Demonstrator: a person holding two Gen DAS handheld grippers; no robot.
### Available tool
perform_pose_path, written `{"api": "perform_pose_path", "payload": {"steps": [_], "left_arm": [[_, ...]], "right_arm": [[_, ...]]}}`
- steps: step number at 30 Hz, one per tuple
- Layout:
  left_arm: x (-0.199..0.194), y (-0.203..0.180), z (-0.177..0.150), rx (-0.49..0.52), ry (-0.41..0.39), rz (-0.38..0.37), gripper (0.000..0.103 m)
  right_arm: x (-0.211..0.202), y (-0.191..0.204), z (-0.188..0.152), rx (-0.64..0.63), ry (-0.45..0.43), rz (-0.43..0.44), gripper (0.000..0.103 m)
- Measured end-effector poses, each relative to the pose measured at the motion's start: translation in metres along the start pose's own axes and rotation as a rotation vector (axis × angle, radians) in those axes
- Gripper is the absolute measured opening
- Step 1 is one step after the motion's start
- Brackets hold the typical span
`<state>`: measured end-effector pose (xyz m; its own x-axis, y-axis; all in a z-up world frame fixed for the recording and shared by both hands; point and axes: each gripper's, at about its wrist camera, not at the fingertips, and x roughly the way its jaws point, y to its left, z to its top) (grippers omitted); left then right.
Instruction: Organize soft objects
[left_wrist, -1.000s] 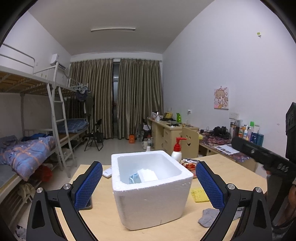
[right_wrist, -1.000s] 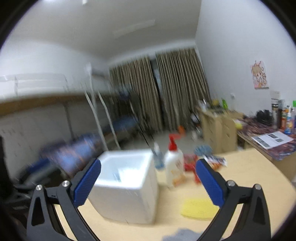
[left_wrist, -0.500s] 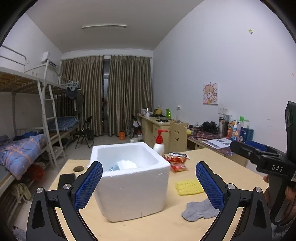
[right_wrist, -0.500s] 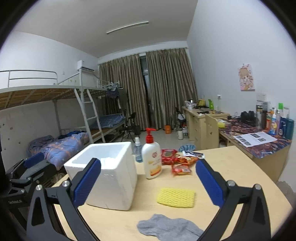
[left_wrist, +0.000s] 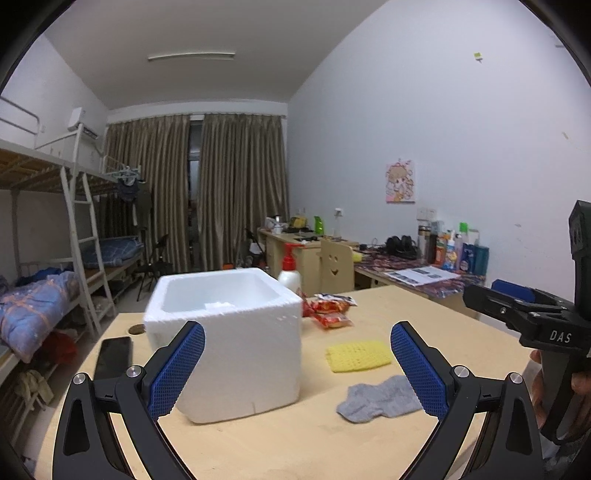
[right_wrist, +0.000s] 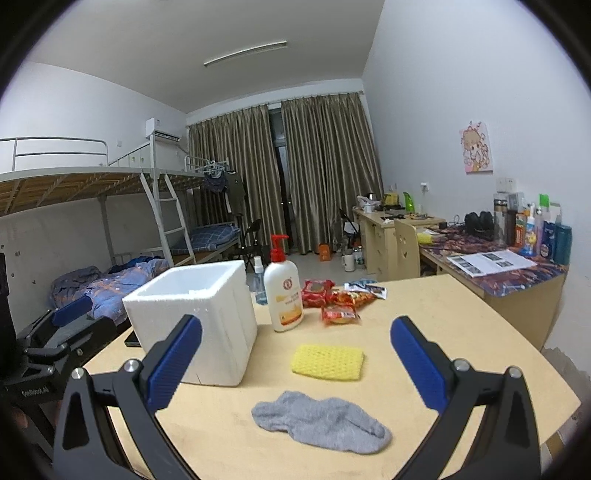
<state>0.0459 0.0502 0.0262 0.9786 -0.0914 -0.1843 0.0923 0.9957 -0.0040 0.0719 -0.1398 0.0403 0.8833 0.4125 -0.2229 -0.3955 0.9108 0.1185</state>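
A white foam box (left_wrist: 229, 339) (right_wrist: 195, 317) stands on the wooden table (left_wrist: 424, 317), with something white lying inside it. To its right lie a yellow knitted cloth (left_wrist: 357, 355) (right_wrist: 327, 362) and a grey sock (left_wrist: 380, 398) (right_wrist: 321, 421). My left gripper (left_wrist: 297, 369) is open and empty, held above the table in front of the box. My right gripper (right_wrist: 295, 369) is open and empty, hovering over the sock and the cloth. In the left wrist view the right gripper's body (left_wrist: 532, 317) shows at the right edge, in a hand.
A lotion pump bottle (right_wrist: 283, 291), a small spray bottle (right_wrist: 258, 280) and red snack packets (right_wrist: 332, 299) sit behind the cloth. A black phone (left_wrist: 112, 356) lies left of the box. A cluttered desk (right_wrist: 491, 269) and bunk beds (right_wrist: 110, 221) stand beyond the table.
Both grippers have pulled back and steadied. The box has slid left in both views, and the sock and yellow cloth now sit between the right gripper's fingers. Both stay open.
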Motion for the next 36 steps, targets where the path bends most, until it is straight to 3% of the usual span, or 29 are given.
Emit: {"api": "perform_pose_path", "payload": {"steps": [13,23,29,36], "left_arm": [[0.005,-0.020,-0.027,0.018,0.036,-0.103,0.101],[0.020,-0.037,-0.032,0.043,0.078,-0.198,0.101],[0.038,-0.050,-0.034,0.060,0.124,-0.248,0.101],[0.066,-0.064,-0.041,0.064,0.199,-0.281,0.101]], "right_arm": [[-0.014,-0.008,-0.032,-0.013,0.032,-0.022,0.103],[-0.021,-0.019,-0.038,0.029,0.032,-0.040,0.103],[-0.018,-0.027,-0.040,0.029,0.048,-0.022,0.103],[-0.010,-0.042,-0.045,0.039,0.100,-0.058,0.103]]}}
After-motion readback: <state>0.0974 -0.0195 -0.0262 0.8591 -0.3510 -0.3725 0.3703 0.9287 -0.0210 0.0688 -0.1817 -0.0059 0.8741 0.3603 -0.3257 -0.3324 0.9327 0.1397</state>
